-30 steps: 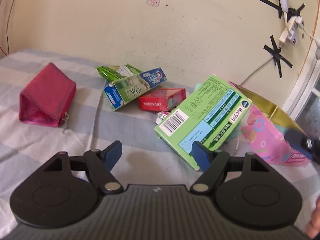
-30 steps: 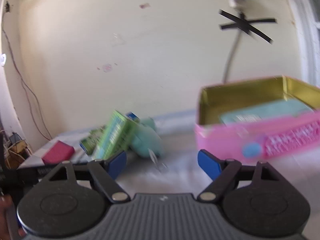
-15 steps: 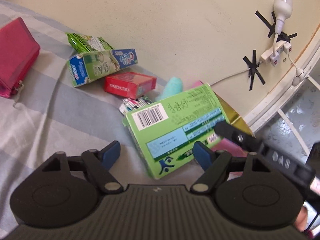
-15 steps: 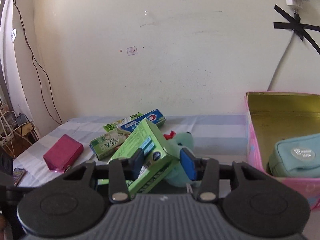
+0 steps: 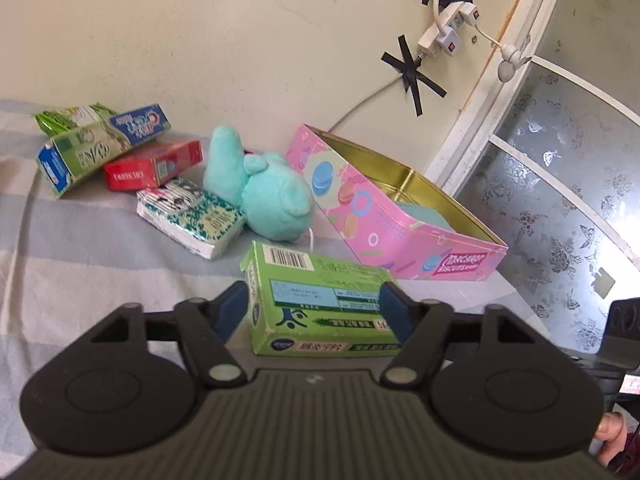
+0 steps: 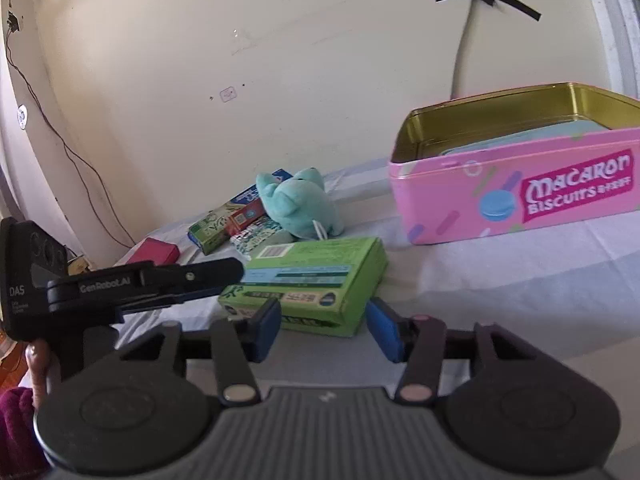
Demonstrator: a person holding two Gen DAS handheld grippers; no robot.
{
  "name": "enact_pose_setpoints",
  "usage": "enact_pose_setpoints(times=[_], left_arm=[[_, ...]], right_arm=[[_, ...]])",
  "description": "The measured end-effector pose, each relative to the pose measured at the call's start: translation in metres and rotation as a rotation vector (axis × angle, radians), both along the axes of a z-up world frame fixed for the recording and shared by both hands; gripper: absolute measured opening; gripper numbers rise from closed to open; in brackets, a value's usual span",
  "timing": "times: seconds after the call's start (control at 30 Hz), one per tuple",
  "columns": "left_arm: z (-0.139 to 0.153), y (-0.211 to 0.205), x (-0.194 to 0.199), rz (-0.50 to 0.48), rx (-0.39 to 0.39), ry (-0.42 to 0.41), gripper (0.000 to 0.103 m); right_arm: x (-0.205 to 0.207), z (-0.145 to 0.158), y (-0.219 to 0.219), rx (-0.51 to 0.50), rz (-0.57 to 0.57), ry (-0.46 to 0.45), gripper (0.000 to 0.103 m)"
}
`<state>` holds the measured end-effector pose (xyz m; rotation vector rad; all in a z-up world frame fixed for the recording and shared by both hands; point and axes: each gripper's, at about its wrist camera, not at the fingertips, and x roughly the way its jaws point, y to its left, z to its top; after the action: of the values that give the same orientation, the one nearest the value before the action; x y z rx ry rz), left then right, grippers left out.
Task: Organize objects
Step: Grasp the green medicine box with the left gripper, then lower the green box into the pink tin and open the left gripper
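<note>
Here your left gripper (image 5: 314, 310) brackets the green box (image 5: 320, 300), jaws opening, pads at its two short ends but seemingly not pressing. The box lies flat on the striped sheet (image 5: 80, 264), just in front of the pink tin (image 5: 384, 216), probably parked there as the next thing to go in. Your right gripper (image 6: 324, 326) stands at the box's near edge, also opening and holding nothing. Beyond the box, left of the tin, wait the teal plush (image 5: 268, 196) and tissue pack (image 5: 188, 216).
</note>
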<state>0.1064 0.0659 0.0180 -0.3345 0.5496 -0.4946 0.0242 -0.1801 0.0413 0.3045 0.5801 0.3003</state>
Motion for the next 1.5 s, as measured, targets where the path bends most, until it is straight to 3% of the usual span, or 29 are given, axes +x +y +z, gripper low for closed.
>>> enact_pose_setpoints(times=[0.13,0.23,0.3,0.4,0.5,0.57,0.67,0.77,1.0,1.07,1.23,1.33,1.5], left_arm=[[-0.001,0.004,0.012,0.022,-0.018,0.056,0.079],[-0.005,-0.003,0.023,0.033,0.018,0.113,0.077],[-0.009,-0.012,0.03,0.015,0.05,0.149,0.064],[-0.006,-0.022,0.024,-0.005,0.078,0.138,0.058],[0.017,-0.025,0.003,0.017,0.088,0.048,0.056],[0.036,-0.031,-0.004,-0.001,0.071,-0.025,0.056],[0.059,-0.054,-0.001,-0.017,0.071,-0.117,0.057],[0.072,-0.091,0.015,-0.033,0.108,-0.185,0.057],[0.07,-0.167,0.072,-0.065,0.179,-0.231,0.058],[0.068,-0.182,0.09,-0.054,0.206,-0.225,0.064],[0.058,-0.215,0.127,0.057,0.366,-0.192,0.072],[0.052,-0.213,0.127,0.096,0.376,-0.176,0.074],[0.053,-0.208,0.112,0.167,0.401,-0.179,0.075]], right_arm=[[0.008,-0.003,-0.001,-0.014,0.003,0.011,0.065],[0.016,-0.007,0.011,-0.07,0.05,0.023,0.073],[0.025,-0.011,0.022,-0.102,0.084,0.031,0.074],[0.037,-0.017,0.037,-0.145,0.106,0.026,0.068],[0.025,-0.011,0.036,-0.151,0.112,-0.03,0.063],[0.006,0.0,0.026,-0.15,0.095,-0.131,0.061],[-0.008,0.019,0.011,-0.168,0.028,-0.276,0.061],[-0.004,0.028,-0.004,-0.218,-0.046,-0.353,0.061],[0.047,0.027,-0.065,-0.224,-0.161,-0.31,0.061],[0.072,0.024,-0.077,-0.224,-0.176,-0.27,0.061],[0.126,0.018,-0.09,-0.308,-0.316,-0.257,0.061],[0.125,0.01,-0.108,-0.227,-0.321,-0.24,0.062],[0.114,0.005,-0.113,-0.2,-0.315,-0.243,0.066]])
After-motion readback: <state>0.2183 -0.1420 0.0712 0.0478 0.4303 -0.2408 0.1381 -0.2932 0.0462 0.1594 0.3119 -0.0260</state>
